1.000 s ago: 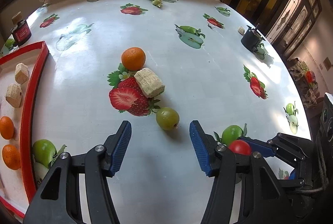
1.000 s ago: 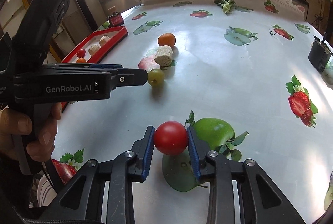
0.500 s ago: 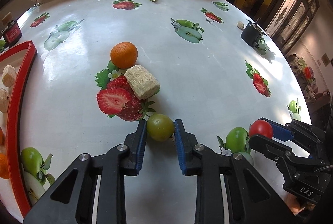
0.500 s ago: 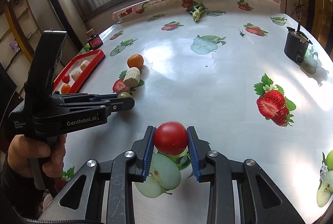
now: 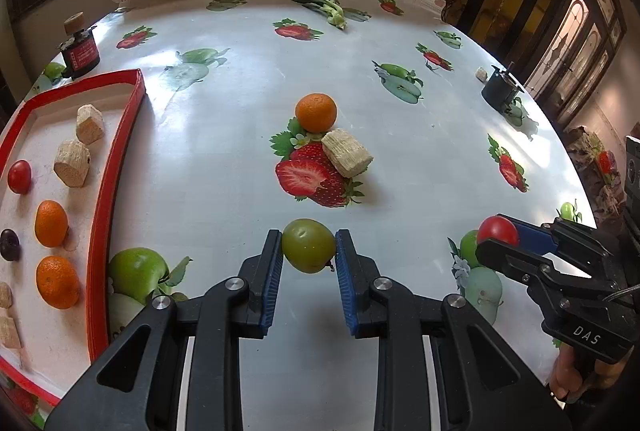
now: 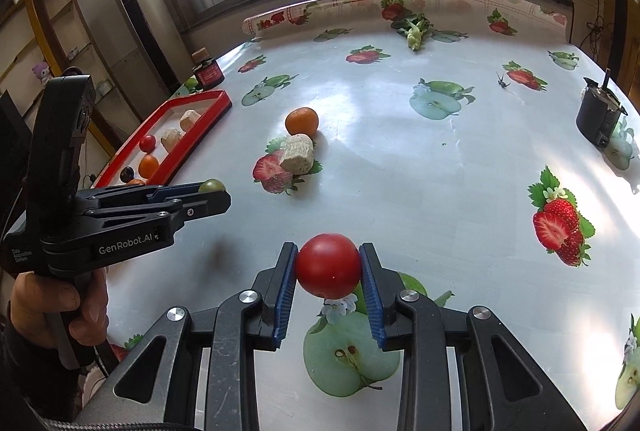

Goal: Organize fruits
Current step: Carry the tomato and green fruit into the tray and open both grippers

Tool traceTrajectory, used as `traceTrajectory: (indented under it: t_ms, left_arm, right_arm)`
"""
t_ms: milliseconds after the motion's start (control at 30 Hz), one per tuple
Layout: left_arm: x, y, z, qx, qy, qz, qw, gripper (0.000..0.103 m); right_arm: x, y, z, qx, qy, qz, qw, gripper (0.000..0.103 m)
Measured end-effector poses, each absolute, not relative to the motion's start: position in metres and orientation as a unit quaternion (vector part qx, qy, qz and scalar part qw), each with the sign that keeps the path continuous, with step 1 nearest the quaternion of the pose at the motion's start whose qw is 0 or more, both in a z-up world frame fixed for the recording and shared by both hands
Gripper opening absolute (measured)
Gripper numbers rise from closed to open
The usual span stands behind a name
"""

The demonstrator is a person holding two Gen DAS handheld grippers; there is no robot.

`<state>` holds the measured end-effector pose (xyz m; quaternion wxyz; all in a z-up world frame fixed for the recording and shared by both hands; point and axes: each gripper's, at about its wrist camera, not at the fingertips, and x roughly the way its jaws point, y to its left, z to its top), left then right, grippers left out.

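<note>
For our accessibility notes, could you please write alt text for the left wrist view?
The left claw grips a green fruit above a fruit-print tablecloth. A red tray with oranges sits at left; the right claw holds a red fruit at right.

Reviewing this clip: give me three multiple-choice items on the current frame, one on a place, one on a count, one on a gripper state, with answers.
1. Where does the loose orange lie?
A. in the red tray
B. on the tablecloth just beyond the beige block
C. in the right gripper

2. How many oranges are in the red tray in the left wrist view?
A. none
B. two
C. five

3. What is the left gripper doing?
A. shut on the green fruit
B. open over bare cloth
C. shut on the red fruit

Answers: 1 B, it sits outside the tray beside the block. 2 B, two show near the rim. 3 A, both pads press the fruit.
</note>
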<state>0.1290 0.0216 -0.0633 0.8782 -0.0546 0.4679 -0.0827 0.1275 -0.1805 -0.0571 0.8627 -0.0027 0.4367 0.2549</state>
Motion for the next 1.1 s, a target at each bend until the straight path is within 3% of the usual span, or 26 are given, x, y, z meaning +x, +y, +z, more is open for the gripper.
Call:
traceTrajectory:
  t_ms: [1100]
  left_arm:
    - [0.091, 0.118, -0.045, -0.077, 0.444, 0.004, 0.893, 0.024]
  right_arm:
    - [0.132, -0.068, -0.042, -0.046, 0.422, 0.348, 0.836, 0.032]
